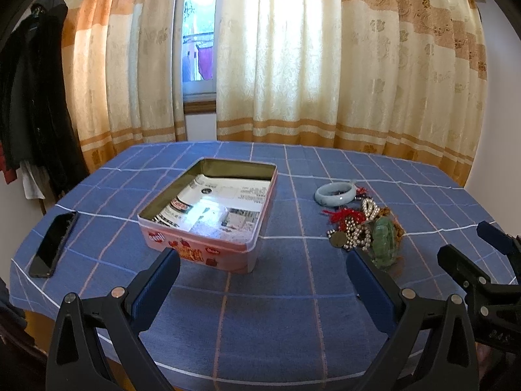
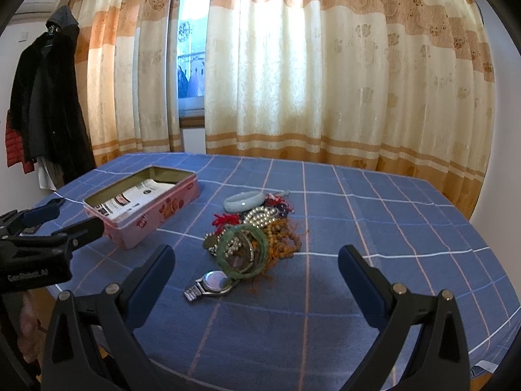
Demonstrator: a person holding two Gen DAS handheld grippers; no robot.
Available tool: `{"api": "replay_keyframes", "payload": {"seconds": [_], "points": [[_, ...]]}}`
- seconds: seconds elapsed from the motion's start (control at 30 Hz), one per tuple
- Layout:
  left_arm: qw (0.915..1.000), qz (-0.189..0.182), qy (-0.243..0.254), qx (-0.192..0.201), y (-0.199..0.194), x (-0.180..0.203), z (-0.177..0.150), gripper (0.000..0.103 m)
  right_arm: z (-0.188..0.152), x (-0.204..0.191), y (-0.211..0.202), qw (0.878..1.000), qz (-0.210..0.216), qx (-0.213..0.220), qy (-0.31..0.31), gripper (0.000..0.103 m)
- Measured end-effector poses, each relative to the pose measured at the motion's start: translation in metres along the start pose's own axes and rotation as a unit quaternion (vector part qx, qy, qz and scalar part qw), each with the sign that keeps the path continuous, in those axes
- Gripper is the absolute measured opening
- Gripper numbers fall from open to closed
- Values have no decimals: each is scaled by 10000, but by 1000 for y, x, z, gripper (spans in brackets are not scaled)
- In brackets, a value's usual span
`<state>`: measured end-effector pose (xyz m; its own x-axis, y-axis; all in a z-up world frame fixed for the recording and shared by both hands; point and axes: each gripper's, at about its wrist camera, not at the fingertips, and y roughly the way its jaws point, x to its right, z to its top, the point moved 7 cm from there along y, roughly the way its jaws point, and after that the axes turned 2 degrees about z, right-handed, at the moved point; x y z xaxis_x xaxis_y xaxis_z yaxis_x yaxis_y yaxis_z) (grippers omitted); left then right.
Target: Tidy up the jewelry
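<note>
Tin [image 1: 208,228] is being lined only by printed paper [image 1: 224,205]; jewelry pile [image 2: 257,238] is being left beside it, both grippers [image 1: 260,267] [image 2: 257,260] being held apart, empty.

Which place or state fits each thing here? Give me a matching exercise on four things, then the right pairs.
Things:
1. tin
2. phone
3. watch
4. pale bangle

Places or states:
A. face down at the table's left edge
B. open, lined with printed paper
C. far side of the jewelry heap
D. near side of the heap, closest to the right gripper

Pairs: 1-B, 2-A, 3-D, 4-C
</note>
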<state>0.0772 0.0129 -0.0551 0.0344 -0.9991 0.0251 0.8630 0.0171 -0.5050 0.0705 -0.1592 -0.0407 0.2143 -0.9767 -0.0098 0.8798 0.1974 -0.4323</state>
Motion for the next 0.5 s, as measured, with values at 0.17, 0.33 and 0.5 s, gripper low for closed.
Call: {"api": "replay_keyframes", "payload": {"seconds": [0.17,0.33,0.5], "points": [[9998,-92,-38,-161,19,0,-8,102,-4,5,21,9998,54,-213,-1,101],[9995,-100,-68,-299,37,-3,-12,102,-7,7,53,9980,201,-601,53,85],[9994,13,-33,-335,49,-9,-12,102,-10,0,73,9942,502,-943,142,66]]}}
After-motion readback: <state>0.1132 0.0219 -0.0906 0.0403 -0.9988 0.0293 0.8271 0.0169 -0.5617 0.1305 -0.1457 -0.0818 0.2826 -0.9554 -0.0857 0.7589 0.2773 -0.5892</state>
